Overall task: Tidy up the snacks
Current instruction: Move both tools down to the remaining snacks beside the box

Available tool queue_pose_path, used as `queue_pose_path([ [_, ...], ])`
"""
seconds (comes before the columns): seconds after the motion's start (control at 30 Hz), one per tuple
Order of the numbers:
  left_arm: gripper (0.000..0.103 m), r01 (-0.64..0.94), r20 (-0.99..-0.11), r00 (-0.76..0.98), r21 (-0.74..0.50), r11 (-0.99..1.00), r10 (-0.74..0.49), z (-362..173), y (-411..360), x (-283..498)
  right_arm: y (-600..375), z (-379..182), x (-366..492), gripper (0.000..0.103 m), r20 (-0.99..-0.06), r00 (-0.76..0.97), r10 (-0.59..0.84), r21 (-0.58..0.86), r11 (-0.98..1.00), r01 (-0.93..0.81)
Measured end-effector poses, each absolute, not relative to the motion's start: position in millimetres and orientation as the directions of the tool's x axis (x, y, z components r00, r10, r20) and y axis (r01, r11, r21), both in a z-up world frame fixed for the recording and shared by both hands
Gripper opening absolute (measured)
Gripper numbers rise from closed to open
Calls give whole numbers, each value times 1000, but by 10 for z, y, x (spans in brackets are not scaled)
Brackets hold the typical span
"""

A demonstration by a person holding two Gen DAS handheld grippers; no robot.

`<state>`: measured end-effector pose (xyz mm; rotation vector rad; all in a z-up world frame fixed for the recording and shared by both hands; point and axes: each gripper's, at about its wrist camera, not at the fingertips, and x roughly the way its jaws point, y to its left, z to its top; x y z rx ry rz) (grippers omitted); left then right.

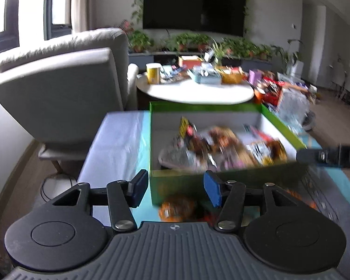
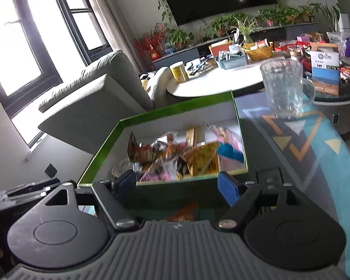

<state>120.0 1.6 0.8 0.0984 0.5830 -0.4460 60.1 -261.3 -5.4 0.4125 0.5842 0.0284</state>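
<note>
A green box [image 1: 207,107] with a white inside stands on the patterned tablecloth, and several snack packets [image 1: 221,149] lie heaped in it. My left gripper [image 1: 176,187] hangs open just in front of the box's near wall, with nothing between its fingers. An orange packet [image 1: 175,207] lies on the cloth below it. In the right wrist view the same green box [image 2: 175,107] and its snack packets [image 2: 186,156] sit straight ahead. My right gripper [image 2: 177,184] is open at the near wall and holds nothing. The picture is blurred.
A glass mug [image 2: 284,88] stands on the cloth right of the box. Behind it is a round white table [image 2: 212,84] with a yellow can [image 2: 179,71], a basket [image 2: 260,50] and a carton [image 2: 325,70]. A grey armchair [image 1: 65,88] stands to the left.
</note>
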Motion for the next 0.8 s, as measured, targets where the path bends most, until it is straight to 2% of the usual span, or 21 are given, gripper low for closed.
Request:
queue_pose_path([
  [0.13,53,466,-608,687,-52,883,-398,-176,82,1075,-2617,-94,456,58,-540,830,140,386,917,96],
  [0.27,53,444,-648,642,-121,888,-410,-332,132,1034,-2597,-143,363,58,-558,819,130,371,922,107],
  [0.5,54,516,-669,599,-99,851,-441,-455,72,1009,-2561,-251,270,58,-588,799,123,355,927,119],
  [0.8,55,614,-652,577,-52,788,-493,-383,173,1031,-2593,-383,240,58,-628,771,110,346,926,149],
])
